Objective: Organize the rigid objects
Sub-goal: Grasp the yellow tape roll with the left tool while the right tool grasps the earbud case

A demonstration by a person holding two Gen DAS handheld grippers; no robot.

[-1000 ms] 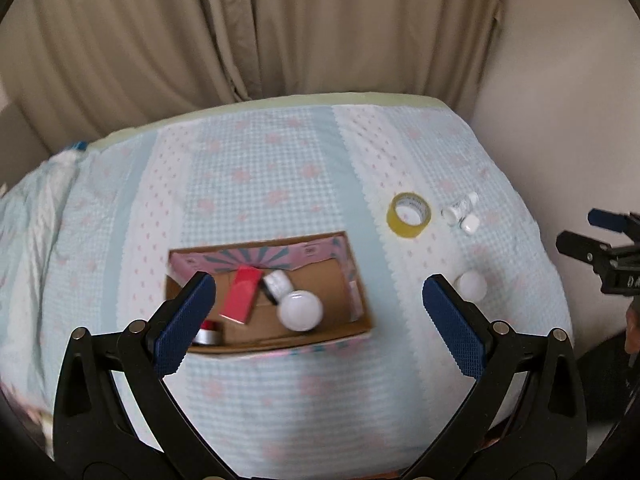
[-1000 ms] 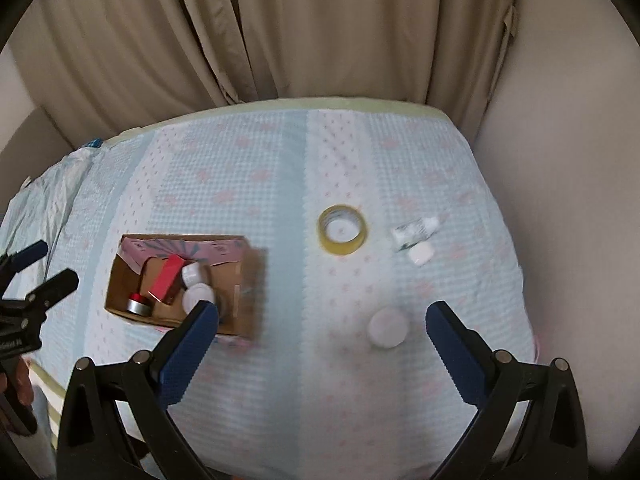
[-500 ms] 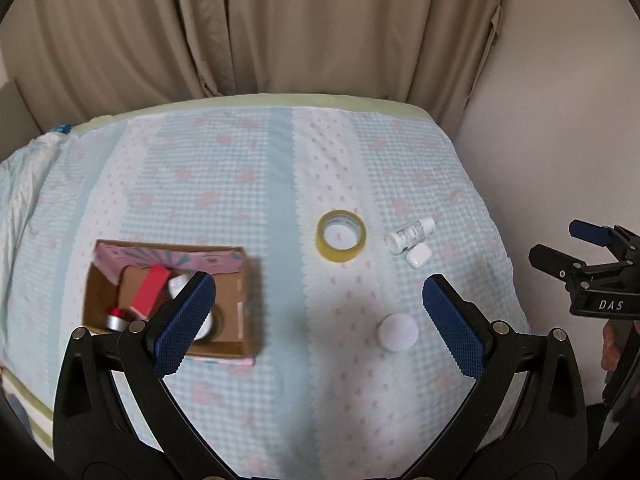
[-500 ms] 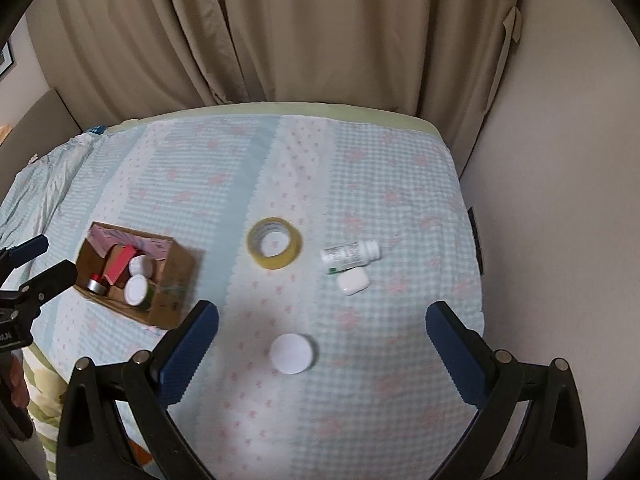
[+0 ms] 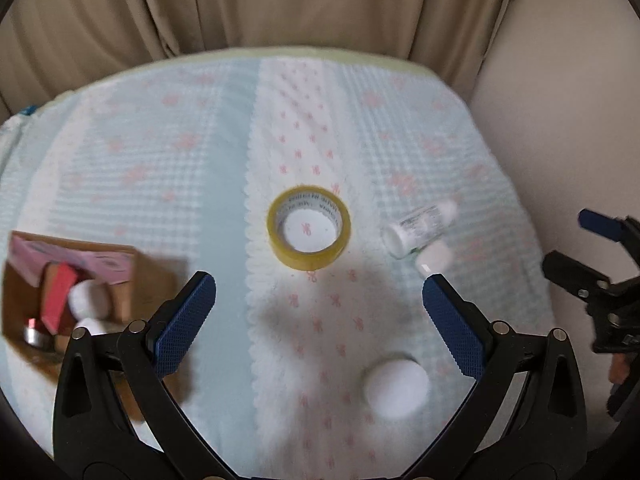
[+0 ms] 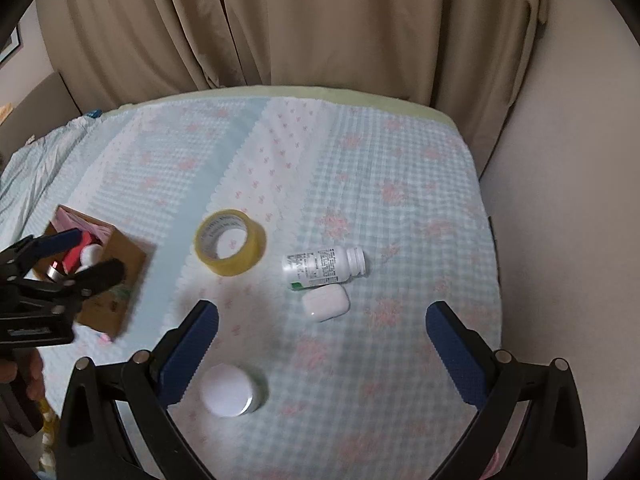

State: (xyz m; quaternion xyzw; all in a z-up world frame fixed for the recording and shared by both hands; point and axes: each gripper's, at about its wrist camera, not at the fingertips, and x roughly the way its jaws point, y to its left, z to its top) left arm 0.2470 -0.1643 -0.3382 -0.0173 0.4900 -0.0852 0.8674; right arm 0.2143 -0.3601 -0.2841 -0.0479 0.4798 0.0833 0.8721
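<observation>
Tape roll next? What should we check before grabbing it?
1. Left tongs open, holding nothing: ok.
2. Right tongs open, holding nothing: ok.
3. Yellow tape roll lies flat, apart from the pill bottle: ok.
4. Nothing on top of the tape roll: ok.
5. Cardboard box has room for it: cannot tell, several things inside.
6. White jar out of the way: ok.

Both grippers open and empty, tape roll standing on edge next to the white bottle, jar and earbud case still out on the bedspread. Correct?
One thing is off: the tape roll lies flat, its hole facing up, as the right wrist view shows. The rest holds: left gripper and right gripper open and empty, white bottle, jar and earbud case on the bedspread.
</observation>
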